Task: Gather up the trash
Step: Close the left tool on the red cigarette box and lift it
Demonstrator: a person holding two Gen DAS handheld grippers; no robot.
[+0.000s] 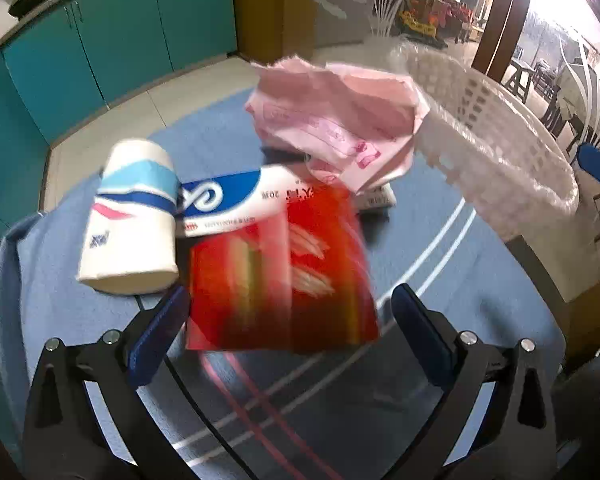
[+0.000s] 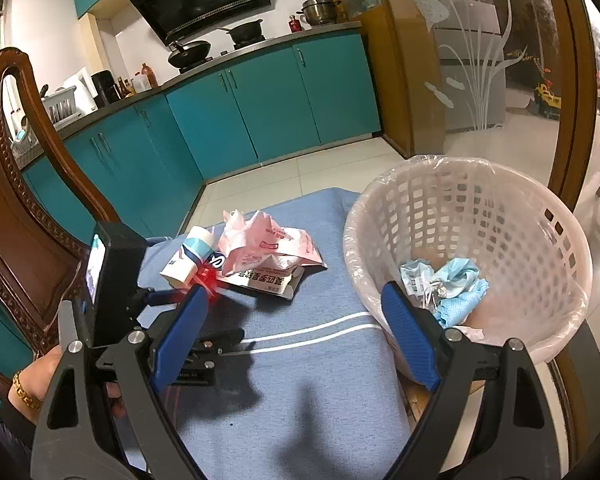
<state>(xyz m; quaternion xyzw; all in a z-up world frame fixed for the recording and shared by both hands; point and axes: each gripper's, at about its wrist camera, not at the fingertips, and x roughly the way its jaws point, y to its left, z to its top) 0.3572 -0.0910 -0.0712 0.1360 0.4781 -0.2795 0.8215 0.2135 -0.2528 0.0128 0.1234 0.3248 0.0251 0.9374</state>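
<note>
Blue pads of my left gripper (image 1: 288, 320) sit nearest the lens, spread wide, with the red wrapper (image 1: 284, 276) between them. That wrapper is motion-blurred; whether either pad touches it I cannot tell, so I record the jaws as released.

Landmark: the red wrapper, on the blue cloth (image 1: 460, 272) covering the table. Going left to right:
- Left of the wrapper, just beside it: white tissue roll (image 1: 134, 216) with blue and pink bands, lying tilted.
- Behind the wrapper, running from the roll toward the right: flat blue-and-white carton (image 1: 228, 204), partly covered by the wrapper.
- Behind and right of the wrapper: crumpled pink bag (image 1: 340, 120), resting over the carton's far end.
- Well to the right of the wrapper: white lattice basket (image 1: 500, 152) with a clear liner.

Right wrist view: my right gripper (image 2: 296, 332) hangs with jaws released, nothing between the pads, over the cloth. The basket (image 2: 540, 248) stands right of the wrapper pile and holds crumpled light-blue trash (image 2: 456, 280). A hand with a gold bracelet (image 2: 36, 384) grips the left tool, at the far left, beside a wooden chair (image 2: 16, 184).
</note>
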